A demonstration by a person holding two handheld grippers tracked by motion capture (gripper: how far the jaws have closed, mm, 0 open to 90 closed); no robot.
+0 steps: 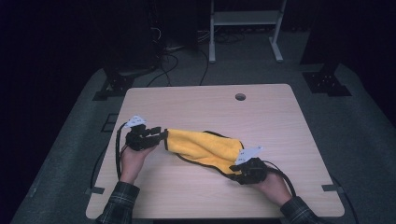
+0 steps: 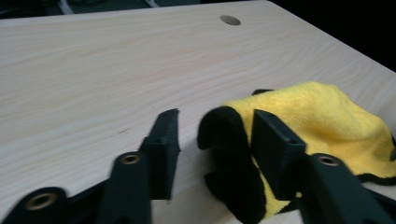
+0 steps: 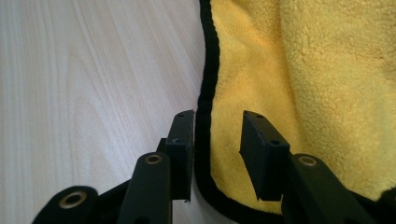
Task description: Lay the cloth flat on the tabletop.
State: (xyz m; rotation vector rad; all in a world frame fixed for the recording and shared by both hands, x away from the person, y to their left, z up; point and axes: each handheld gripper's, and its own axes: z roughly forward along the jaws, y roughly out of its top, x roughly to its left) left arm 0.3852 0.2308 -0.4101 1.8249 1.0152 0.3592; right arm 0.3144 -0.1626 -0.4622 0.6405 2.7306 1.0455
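The worktop (image 1: 201,107) is a pale wood-grain slab with a small round hole (image 1: 240,97) near its far edge. On its near half lies a yellow cloth (image 1: 205,148) with a black hem, bunched into a loose band that runs from the left side towards the near right.

The left gripper (image 1: 161,135) sits at the cloth's left end, held in a hand with a plaid sleeve (image 1: 117,203) behind it. In the left gripper view its jaws stand partly apart, and a folded black-edged corner of the cloth (image 2: 224,140) lies between them, resting against the right-hand jaw and clear of the other.

The right gripper (image 1: 236,173) is at the cloth's near right end. In the right gripper view its jaws stand narrowly apart astride the black hem (image 3: 205,116), which runs just beside the left-hand jaw, with yellow pile in the gap; the pads do not press on it.
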